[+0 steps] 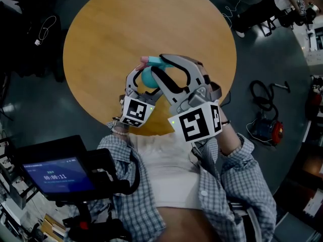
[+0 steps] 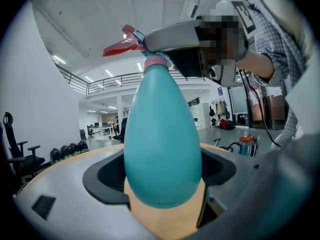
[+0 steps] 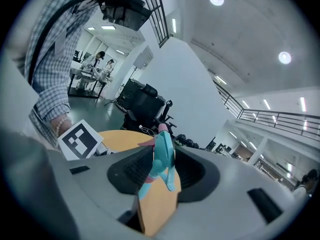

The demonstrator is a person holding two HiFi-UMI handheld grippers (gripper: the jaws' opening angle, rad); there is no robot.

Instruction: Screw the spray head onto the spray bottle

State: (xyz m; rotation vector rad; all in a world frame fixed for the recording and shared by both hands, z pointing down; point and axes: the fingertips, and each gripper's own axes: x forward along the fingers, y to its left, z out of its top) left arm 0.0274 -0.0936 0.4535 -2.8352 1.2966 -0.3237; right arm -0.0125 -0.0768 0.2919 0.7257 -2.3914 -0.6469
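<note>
A teal, egg-shaped spray bottle (image 2: 162, 139) stands upright between the jaws of my left gripper (image 2: 162, 179), which is shut on its lower body. The teal spray head (image 3: 162, 156) sits on the bottle's neck, with a pink collar (image 2: 156, 60) and a red trigger (image 2: 120, 48). My right gripper (image 3: 162, 170) is shut on that head from the side. In the head view the left gripper (image 1: 146, 79) and the right gripper (image 1: 157, 63) meet around the bottle (image 1: 149, 76), above the near part of the round wooden table (image 1: 126, 19).
A dark screen with a timer (image 1: 58, 175) sits at the lower left, by the person's checked shirt (image 1: 222, 185). Cables and a red and blue device (image 1: 265, 127) lie on the floor to the right. The left gripper's marker cube (image 3: 80, 139) shows in the right gripper view.
</note>
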